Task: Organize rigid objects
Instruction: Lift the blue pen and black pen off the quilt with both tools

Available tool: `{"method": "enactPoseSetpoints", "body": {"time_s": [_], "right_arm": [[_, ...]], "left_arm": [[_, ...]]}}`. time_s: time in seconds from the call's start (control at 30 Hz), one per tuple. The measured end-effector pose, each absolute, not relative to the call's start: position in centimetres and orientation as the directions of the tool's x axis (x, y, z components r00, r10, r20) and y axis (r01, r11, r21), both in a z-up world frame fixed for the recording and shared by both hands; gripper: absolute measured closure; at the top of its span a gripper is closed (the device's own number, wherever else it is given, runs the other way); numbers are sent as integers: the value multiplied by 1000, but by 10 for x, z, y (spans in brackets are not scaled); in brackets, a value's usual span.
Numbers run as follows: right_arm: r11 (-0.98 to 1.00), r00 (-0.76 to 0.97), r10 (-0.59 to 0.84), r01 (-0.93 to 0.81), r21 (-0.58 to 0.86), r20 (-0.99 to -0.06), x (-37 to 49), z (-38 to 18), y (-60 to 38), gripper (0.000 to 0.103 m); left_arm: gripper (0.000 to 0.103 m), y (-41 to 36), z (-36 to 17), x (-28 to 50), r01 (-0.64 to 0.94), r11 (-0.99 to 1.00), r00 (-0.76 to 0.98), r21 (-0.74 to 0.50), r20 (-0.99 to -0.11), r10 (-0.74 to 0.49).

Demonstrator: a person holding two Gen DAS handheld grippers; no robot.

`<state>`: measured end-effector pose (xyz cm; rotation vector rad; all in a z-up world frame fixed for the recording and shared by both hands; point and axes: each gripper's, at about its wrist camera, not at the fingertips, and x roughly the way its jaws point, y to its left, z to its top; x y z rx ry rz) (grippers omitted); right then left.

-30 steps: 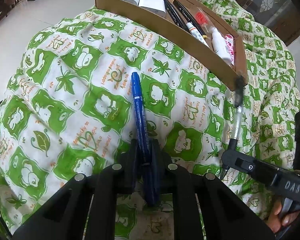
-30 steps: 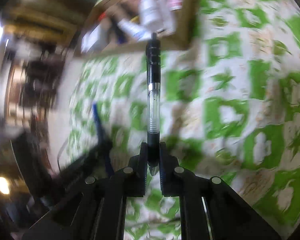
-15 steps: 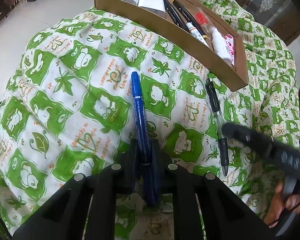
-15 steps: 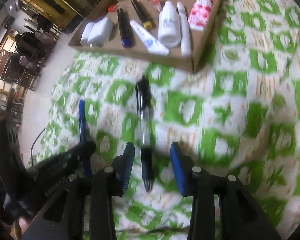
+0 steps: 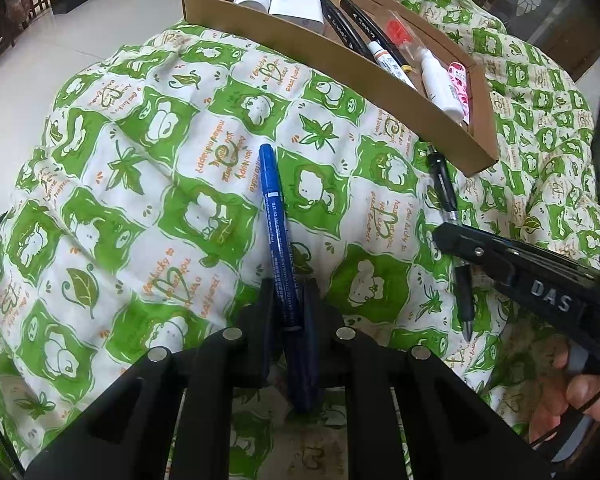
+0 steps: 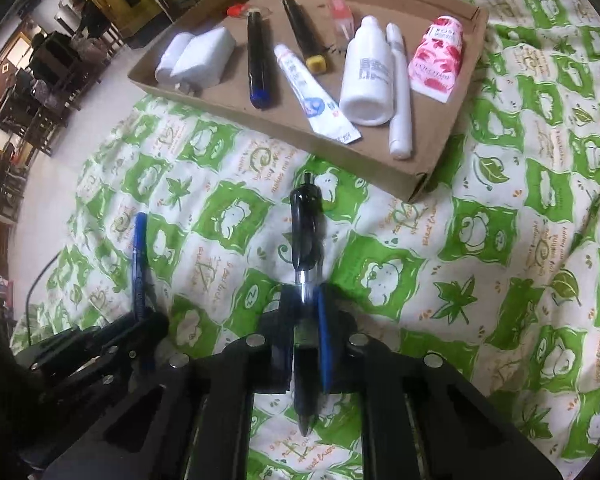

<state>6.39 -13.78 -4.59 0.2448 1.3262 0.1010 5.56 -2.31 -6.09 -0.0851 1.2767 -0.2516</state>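
Left gripper (image 5: 286, 312) jaws grip a blue marker (image 5: 276, 220); right gripper (image 6: 305, 320) jaws clamp a black pen (image 6: 307, 240); both tools jut ahead of the jaws toward the tray (image 6: 452, 152) beyond

A second ago the right hand-held gripper (image 6: 305, 344) held the black pen (image 6: 307, 240) lifted, its far end level with the near wall of the cardboard tray (image 6: 380, 168) in a blurred right wrist view. Half a second ago its jaws stood apart and the pen lay loose on the green-and-white cloth (image 6: 460, 280), below the tray. Now the jaws have come back together on the pen's clear barrel, pads pressing both sides. In the left wrist view the right hand-held gripper (image 5: 444, 236) has shifted up from the lower right and now crosses over the middle of the pen (image 5: 444, 184).
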Motion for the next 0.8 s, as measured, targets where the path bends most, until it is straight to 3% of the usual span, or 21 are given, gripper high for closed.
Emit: {"method": "enactPoseSetpoints", "body": {"time_s": [0.8], "right_arm": [[960, 354, 248, 38, 278, -902, 35, -9, -161, 93]], "left_arm": [[95, -27, -46, 45, 188, 959, 332, -210, -906, -263]]}}
